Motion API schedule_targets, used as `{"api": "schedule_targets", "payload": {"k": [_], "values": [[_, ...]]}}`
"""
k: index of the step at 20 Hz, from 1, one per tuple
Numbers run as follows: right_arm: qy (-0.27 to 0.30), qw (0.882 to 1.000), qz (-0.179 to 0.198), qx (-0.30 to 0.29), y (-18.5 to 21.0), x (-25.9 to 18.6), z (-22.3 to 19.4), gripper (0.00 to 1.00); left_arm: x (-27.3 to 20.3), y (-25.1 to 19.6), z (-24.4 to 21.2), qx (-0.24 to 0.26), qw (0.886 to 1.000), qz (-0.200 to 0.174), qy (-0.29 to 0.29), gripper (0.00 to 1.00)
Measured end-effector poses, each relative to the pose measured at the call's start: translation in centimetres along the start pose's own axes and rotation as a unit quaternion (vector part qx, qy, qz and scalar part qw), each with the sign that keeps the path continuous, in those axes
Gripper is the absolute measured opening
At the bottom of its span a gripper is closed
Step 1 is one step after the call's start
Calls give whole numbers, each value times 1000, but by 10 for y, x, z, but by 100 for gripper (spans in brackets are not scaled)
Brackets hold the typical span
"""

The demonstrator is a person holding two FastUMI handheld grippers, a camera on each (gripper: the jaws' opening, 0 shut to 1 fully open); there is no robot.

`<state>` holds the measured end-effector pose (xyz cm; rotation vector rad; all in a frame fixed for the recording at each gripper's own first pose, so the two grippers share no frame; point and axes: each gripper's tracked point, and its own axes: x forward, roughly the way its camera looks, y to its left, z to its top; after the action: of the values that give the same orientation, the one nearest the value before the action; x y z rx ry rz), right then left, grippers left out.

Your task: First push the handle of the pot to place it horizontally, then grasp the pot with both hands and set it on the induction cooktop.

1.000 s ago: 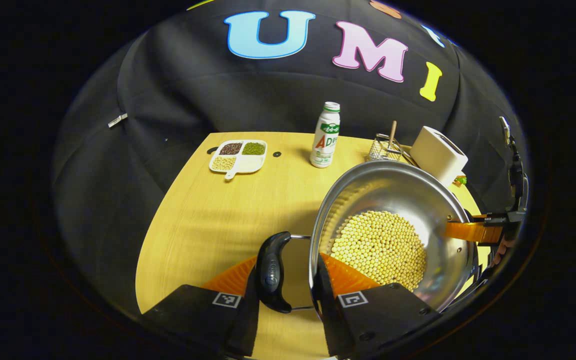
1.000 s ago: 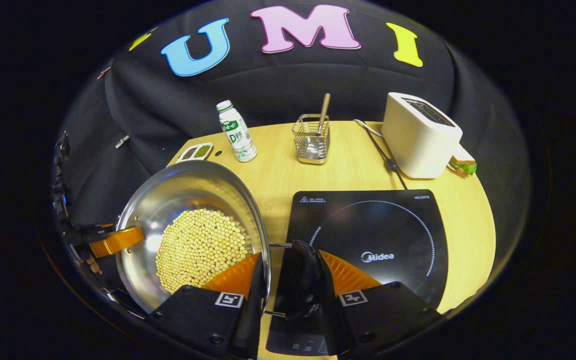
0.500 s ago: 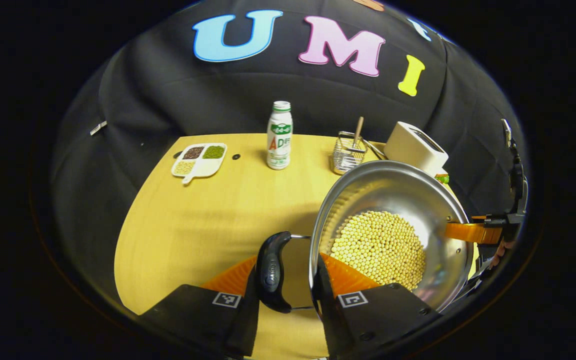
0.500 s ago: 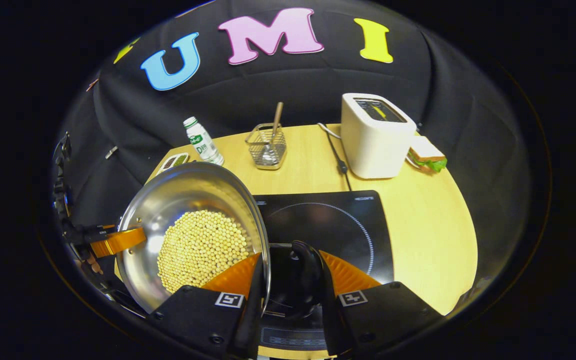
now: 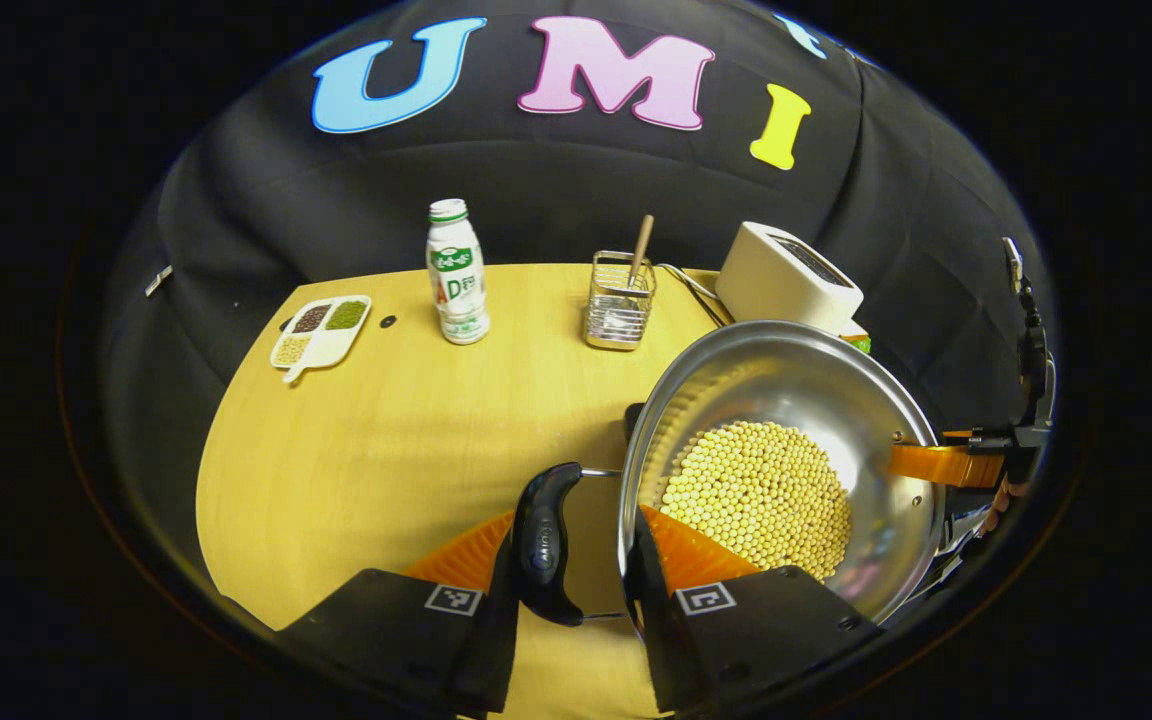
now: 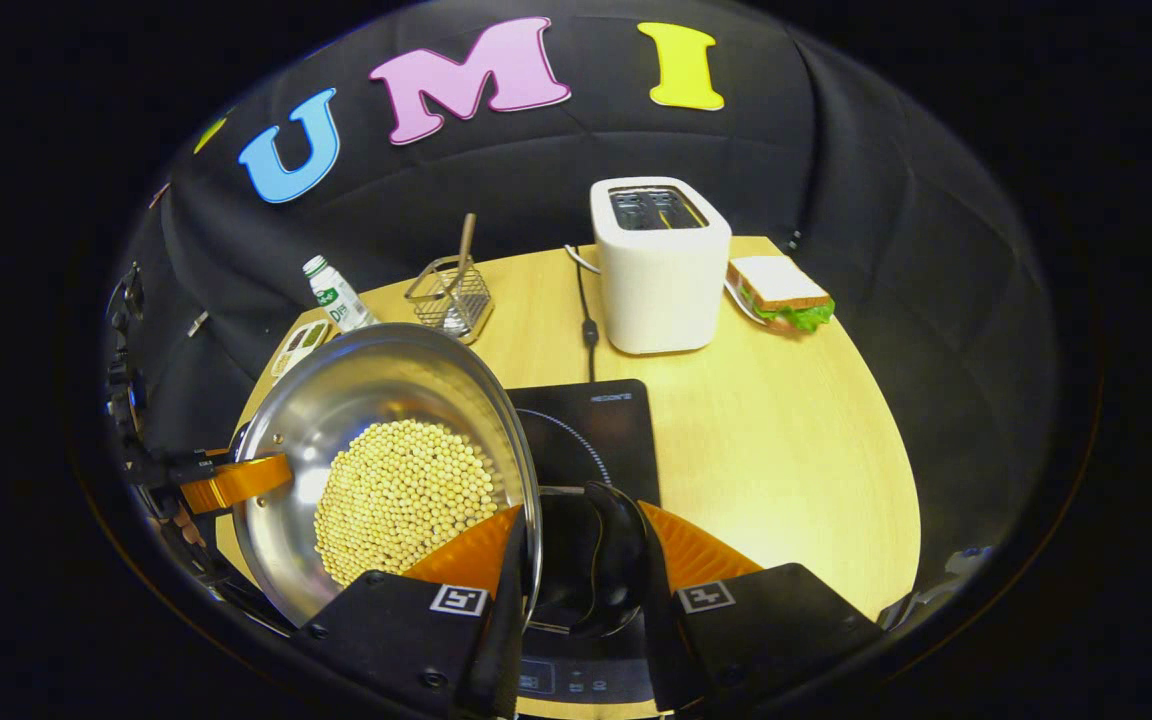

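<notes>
The round wooden table (image 5: 386,420) carries everything, with the black induction cooktop (image 6: 591,425) lying flat near its middle in the right gripper view. Over the cooktop's left part is the steel pot (image 6: 381,460), its bowl holding a heap of pale yellow beans (image 6: 401,510) (the pot's underside is hidden, so I cannot tell whether it is touching the glass). In the left gripper view the same pot (image 5: 786,450) fills the near right.

The left gripper (image 5: 571,590) has its two fingers nearly closed across the pot's rim and its black side handle (image 5: 541,540), one finger outside the handle, the other inside the bowl. The right gripper (image 6: 586,585) grips the opposite side the same way, fingers drawn close on the rim and the other black handle (image 6: 601,570). Each gripper's orange finger also shows at the far rim in the other's view.

At the far side stands a white toaster (image 6: 661,265), with a sandwich (image 6: 781,295) on a plate just to its right. Left of the toaster is a wire basket (image 5: 618,312) holding a wooden stick, then a white bottle (image 5: 456,272). At the far left edge lies a small divided dish (image 5: 323,328) of grains.
</notes>
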<state>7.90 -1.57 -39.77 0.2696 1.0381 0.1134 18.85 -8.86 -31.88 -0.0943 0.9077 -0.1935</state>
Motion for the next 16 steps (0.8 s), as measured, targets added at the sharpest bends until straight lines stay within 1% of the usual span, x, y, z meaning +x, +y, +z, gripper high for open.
{"api": "schedule_targets", "payload": {"k": [4,5,6,7,11,16], "values": [[6,1000,-6,2,-28,6,0,54,17,-26,0,-2,1000,-5,8,56],[7,1000,-6,3,-33,8,0,54,21,-31,0,-3,1000,-5,9,58],[9,1000,-6,4,-38,11,0,54,24,-35,0,-3,1000,-5,11,55],[11,1000,-6,5,-41,14,0,53,27,-38,0,-3,1000,-4,14,55],[19,1000,-2,6,-47,25,-1,53,38,-42,-1,-5,1000,0,21,56],[28,1000,2,3,-43,36,-2,54,44,-35,-3,-13,1000,5,28,55]]}}
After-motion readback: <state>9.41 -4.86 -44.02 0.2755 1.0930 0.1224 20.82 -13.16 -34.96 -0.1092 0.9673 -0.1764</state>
